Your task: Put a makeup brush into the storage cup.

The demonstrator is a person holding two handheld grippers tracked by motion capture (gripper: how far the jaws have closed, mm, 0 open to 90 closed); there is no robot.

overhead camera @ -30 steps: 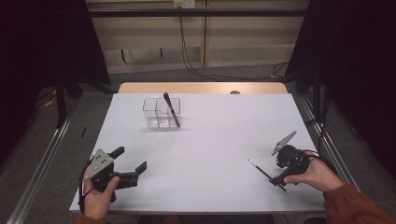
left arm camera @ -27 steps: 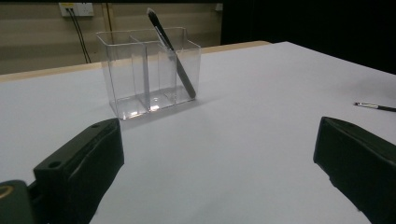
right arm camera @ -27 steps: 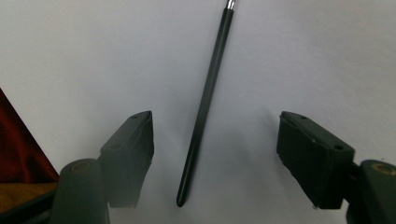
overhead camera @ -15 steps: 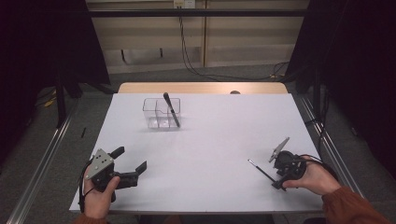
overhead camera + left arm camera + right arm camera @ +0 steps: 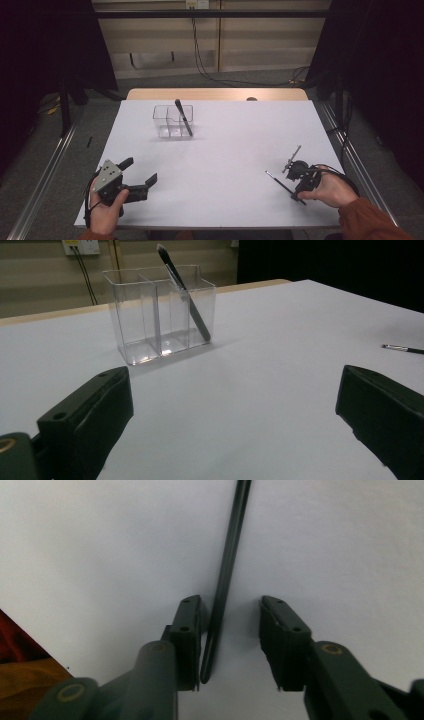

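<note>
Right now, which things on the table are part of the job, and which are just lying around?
Part of the job:
- thin black brush, lying flat between the right tool's closing jaws, not yet pinched
- clear divided holder
- brush standing in it

Just lying around:
- cables on the floor
- left tool, open, holding nothing

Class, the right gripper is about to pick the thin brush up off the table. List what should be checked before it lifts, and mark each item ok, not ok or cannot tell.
1. Brush lies between the right gripper jaws: ok.
2. Jaws, just closing, pressed on the handle from both sides: not ok, a gap remains.
3. Clear holder upright: ok.
4. Holder has a free compartment: ok.
5. Left gripper open, away from the path: ok.
</note>
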